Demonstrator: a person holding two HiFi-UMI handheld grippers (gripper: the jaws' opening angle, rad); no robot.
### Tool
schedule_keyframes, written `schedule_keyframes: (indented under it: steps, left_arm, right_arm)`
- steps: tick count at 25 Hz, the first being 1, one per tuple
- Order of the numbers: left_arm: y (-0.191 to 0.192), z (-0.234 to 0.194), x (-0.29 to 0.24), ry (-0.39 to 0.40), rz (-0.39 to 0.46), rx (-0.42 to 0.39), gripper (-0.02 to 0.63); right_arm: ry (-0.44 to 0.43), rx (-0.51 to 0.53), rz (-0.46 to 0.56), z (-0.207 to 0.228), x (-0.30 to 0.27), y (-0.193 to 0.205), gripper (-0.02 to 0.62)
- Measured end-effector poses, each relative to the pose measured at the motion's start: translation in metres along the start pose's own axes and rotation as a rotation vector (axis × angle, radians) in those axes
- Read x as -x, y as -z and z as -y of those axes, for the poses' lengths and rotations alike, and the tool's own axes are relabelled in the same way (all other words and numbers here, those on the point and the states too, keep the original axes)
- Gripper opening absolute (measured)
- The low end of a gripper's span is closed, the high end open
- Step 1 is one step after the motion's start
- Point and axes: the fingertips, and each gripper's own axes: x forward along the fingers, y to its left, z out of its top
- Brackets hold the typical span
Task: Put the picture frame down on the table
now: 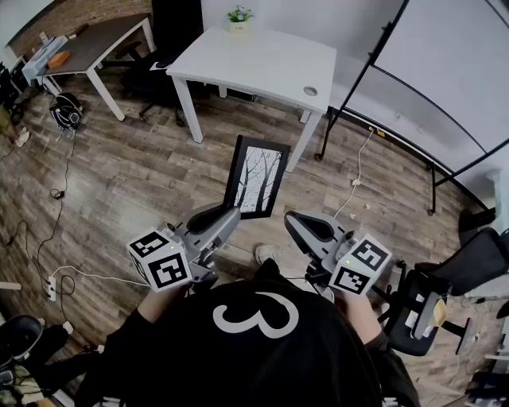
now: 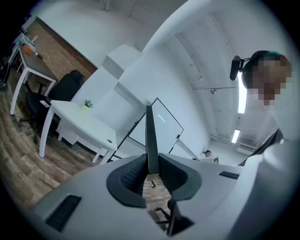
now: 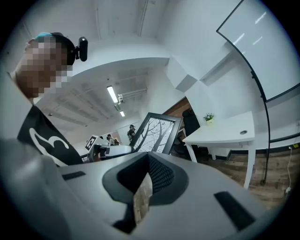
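A black picture frame (image 1: 256, 176) with a bare-tree print is held upright in the air above the wooden floor. My left gripper (image 1: 233, 211) is shut on its lower left edge. In the left gripper view the frame (image 2: 150, 136) shows edge-on, clamped between the pads of the left gripper (image 2: 151, 165). My right gripper (image 1: 291, 219) hovers just right of the frame, apart from it, jaws together with nothing between them. From the right gripper (image 3: 148, 164) view the frame (image 3: 157, 134) stands to the left, with the white table (image 3: 225, 133) beyond. That white table (image 1: 262, 62) lies ahead.
A small potted plant (image 1: 238, 14) stands at the table's far edge and a round grommet (image 1: 310, 91) near its right corner. A whiteboard on a black stand (image 1: 433, 75) is at the right. A dark desk (image 1: 89, 44), office chairs and floor cables (image 1: 56, 199) are at the left.
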Motion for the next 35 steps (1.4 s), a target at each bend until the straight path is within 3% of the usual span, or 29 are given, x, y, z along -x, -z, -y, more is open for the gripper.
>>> schedule_keyframes:
  steps: [10,16,24,35]
  left_arm:
    - [-0.009,0.011,-0.013,0.023,0.007,-0.011,0.08]
    - [-0.02,-0.003,-0.024,-0.011,0.036,-0.008,0.081]
    - [-0.039,-0.027,-0.067,-0.045,0.03,-0.009,0.08]
    - [-0.061,-0.07,-0.146,-0.084,0.031,0.056,0.08]
  right_arm:
    - [0.015,0.024,0.022,0.011,0.011,-0.014,0.023]
    - [-0.011,0.017,0.01,0.032,0.001,-0.018,0.023]
    - [-0.047,-0.026,0.003,0.083,-0.017,-0.036,0.023]
    - [-0.08,-0.055,-0.009,0.17,-0.033,-0.066,0.023]
